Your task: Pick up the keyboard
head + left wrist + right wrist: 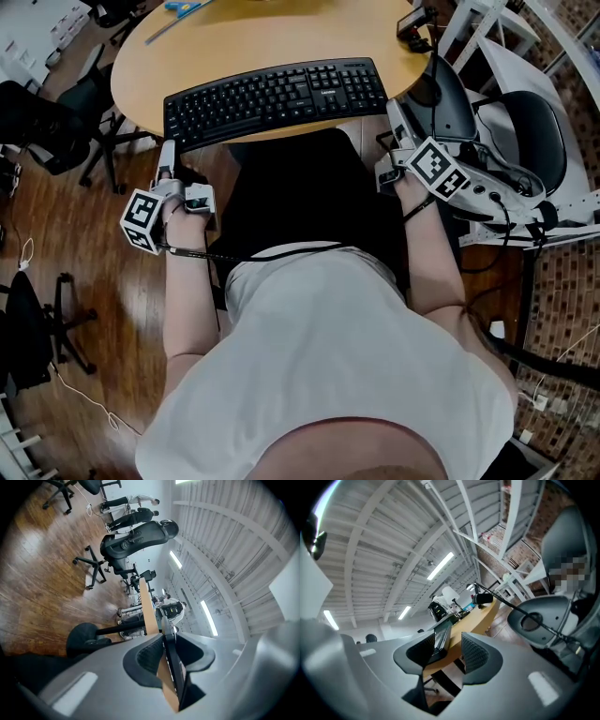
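A black keyboard (277, 98) lies along the near edge of a round wooden table (234, 37). My left gripper (169, 157) is at the keyboard's left end. In the left gripper view its jaws (169, 641) are turned on their side, and the keyboard's end (174, 672) and the table's edge (147, 606) fill the narrow gap between the pads. My right gripper (396, 117) is at the keyboard's right end. Its jaws (449, 641) stand open, with the keyboard's end (442, 634) just ahead, close to the left pad and not pressed.
Blue scissors (187, 7) and a small black device (417, 21) lie at the table's far side. A black chair seat (300, 187) is under the table's near edge. A white and grey chair (525, 141) stands close on the right, office chairs (47, 122) on the left.
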A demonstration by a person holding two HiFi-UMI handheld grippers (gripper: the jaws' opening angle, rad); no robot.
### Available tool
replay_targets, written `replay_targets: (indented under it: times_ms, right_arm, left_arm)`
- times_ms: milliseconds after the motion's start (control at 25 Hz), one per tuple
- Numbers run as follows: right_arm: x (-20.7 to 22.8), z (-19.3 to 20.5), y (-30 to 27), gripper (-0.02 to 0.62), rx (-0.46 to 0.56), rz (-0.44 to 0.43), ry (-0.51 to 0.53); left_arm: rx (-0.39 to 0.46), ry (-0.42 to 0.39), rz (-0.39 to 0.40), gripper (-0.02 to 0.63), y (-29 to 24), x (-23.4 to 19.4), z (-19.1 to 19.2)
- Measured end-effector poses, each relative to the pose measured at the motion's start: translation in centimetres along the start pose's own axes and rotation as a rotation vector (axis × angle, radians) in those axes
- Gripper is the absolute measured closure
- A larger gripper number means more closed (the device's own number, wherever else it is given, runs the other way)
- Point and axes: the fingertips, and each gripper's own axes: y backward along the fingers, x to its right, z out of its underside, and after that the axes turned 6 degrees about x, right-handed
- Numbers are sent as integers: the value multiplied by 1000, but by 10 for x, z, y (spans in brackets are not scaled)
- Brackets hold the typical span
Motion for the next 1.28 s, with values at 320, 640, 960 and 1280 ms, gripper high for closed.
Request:
replay_targets:
  times_ms: [320, 640, 960, 1280]
  right_arm:
    - [11, 11, 1, 416, 0, 25, -293]
    - [5, 19, -3, 411, -16, 2, -408]
    - [-2, 28, -9, 411, -35, -27, -480]
    - [-1, 29, -8, 486, -36, -17, -554]
  left_arm:
    - [4, -3, 3, 293, 0, 1, -1]
    - [2, -5, 5, 293, 0, 2, 0]
    - [1, -7, 5, 293, -1, 1, 0]
    - [0, -8, 3, 293, 1, 2, 0]
